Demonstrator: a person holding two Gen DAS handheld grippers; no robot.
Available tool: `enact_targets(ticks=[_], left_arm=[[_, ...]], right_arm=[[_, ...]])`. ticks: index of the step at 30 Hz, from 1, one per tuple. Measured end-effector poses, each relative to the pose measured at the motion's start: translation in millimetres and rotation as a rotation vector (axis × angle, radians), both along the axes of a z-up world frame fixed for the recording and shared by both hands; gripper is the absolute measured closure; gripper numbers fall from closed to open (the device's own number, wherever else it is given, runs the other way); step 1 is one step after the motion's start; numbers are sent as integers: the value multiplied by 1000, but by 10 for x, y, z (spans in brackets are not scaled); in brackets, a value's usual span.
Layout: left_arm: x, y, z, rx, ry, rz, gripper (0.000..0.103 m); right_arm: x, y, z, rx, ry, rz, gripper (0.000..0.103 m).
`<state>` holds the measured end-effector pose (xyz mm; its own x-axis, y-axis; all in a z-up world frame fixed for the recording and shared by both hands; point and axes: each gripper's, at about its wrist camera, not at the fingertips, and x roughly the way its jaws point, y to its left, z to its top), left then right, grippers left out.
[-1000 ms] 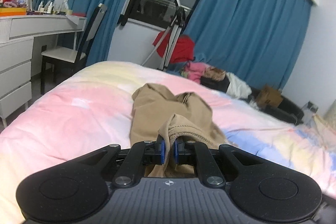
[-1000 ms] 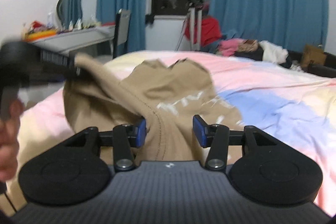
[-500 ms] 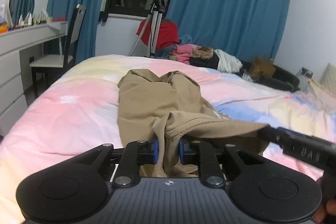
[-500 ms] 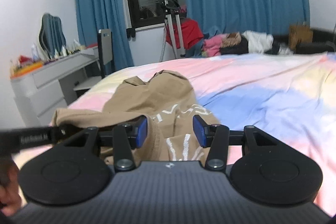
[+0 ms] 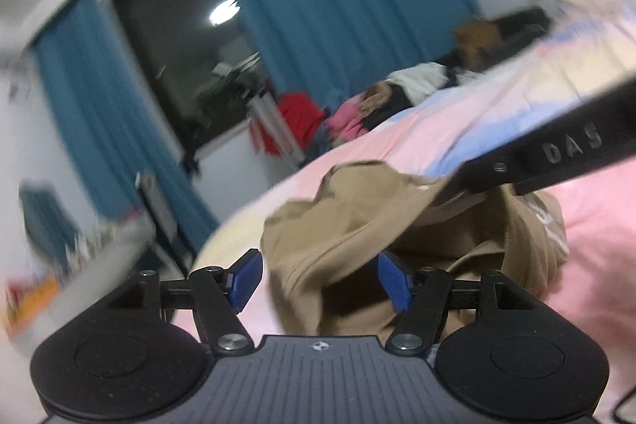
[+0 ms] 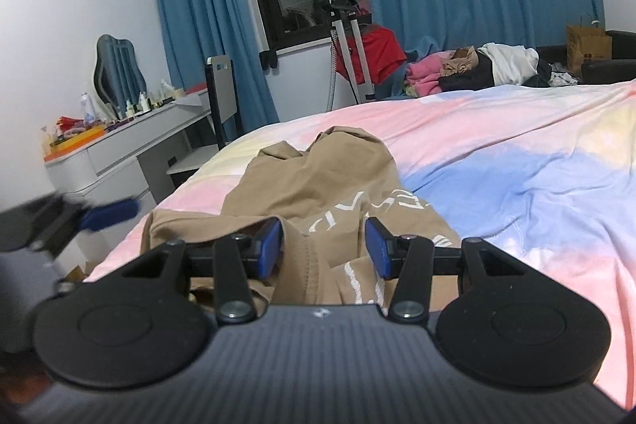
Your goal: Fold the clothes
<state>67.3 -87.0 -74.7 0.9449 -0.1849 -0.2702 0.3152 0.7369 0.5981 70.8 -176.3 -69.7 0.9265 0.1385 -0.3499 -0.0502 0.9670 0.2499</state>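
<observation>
My left gripper point(image 5: 320, 275) has its blue pads spread wide, holding nothing, tilted over the tan knit sweatshirt with white lettering point(image 6: 318, 185) lying bunched on the pastel pink-blue bedsheet point(image 6: 516, 161). Right gripper point(image 6: 324, 249) also gapes, straddling a ribbed hem. I'd judge the next grab should pinch a single hem layer, both sides level. Fabric looks soft, floppy, heavily creased.
</observation>
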Motion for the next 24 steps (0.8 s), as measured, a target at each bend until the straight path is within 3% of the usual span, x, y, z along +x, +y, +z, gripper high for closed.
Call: enact_targets(ticks=[3, 4, 5, 7, 8, 9, 13, 19, 22, 24], left_arm=[[148, -151, -186, 101, -46, 29, 39], [213, -151, -218, 103, -40, 49, 47], [275, -115, -213, 80, -18, 73, 55], [387, -7, -154, -3, 34, 119, 90], [413, 77, -75, -82, 49, 135, 93], [402, 170, 20, -157, 46, 139, 95], [279, 443, 390, -425, 16, 126, 96], [-73, 621, 733, -604, -92, 88, 96], [-254, 698, 932, -710, -117, 53, 96], [-336, 735, 989, -730, -127, 47, 96]], right_arm=[[4, -11, -10, 13, 9, 7, 54], [5, -15, -13, 17, 12, 10, 54], [12, -8, -22, 13, 15, 12, 54], [43, 31, -50, -5, 36, 25, 54], [71, 71, -73, -27, 63, 42, 54], [100, 112, -98, -49, 91, 60, 54], [33, 361, -129, -213, 59, 79, 52], [-245, 640, 22, -497, -149, -85, 51], [-366, 670, 92, -575, -226, -173, 51], [-396, 619, 132, -600, -246, -257, 52]])
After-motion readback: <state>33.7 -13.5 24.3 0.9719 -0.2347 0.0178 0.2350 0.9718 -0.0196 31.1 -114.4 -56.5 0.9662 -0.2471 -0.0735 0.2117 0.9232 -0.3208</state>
